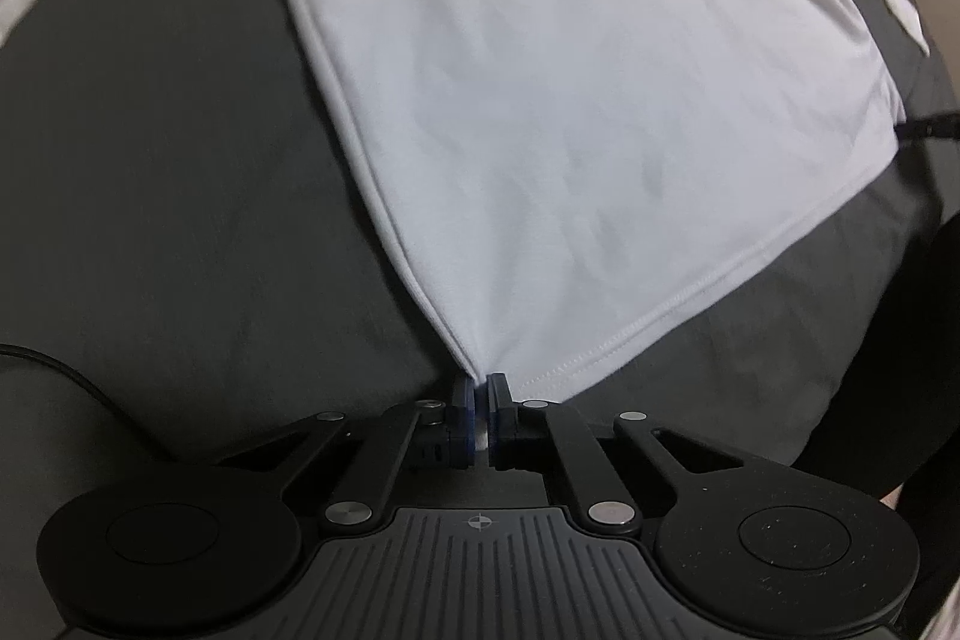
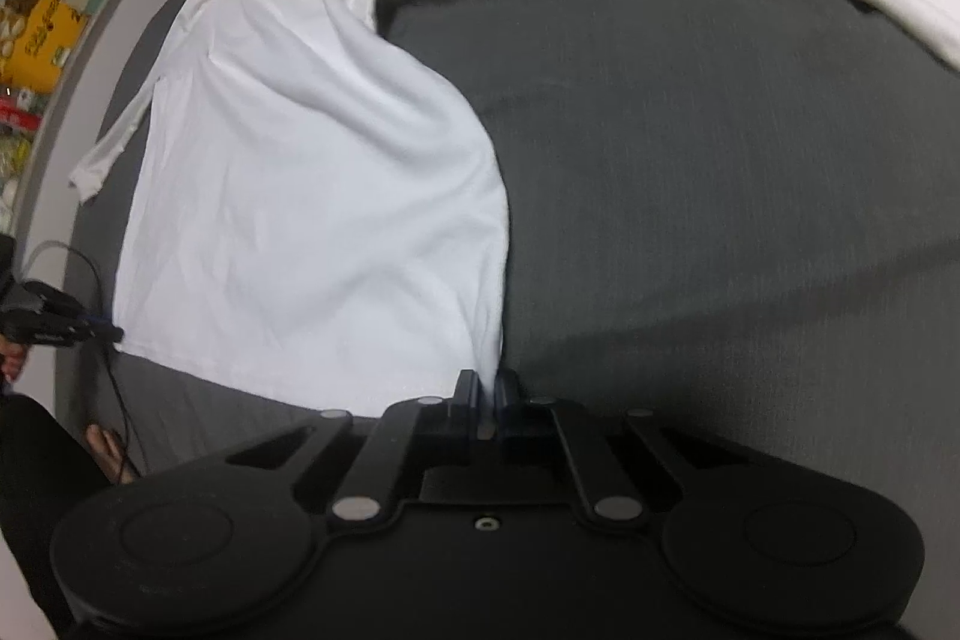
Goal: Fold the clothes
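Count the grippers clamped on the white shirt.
2. The left gripper pinches one hem corner of the white shirt; the right gripper pinches the other corner. The dark sheet lies beneath.

White long-sleeved shirt spread on dark bedsheet, hem corners lifted.

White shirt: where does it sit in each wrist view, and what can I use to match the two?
Left wrist view: the white shirt fills the centre and top, its corner pinched in the left hand-held gripper.
Right wrist view: it spreads across the left and centre, pinched in the right hand-held gripper.
Shared landmark: the dark grey sheet beneath it.
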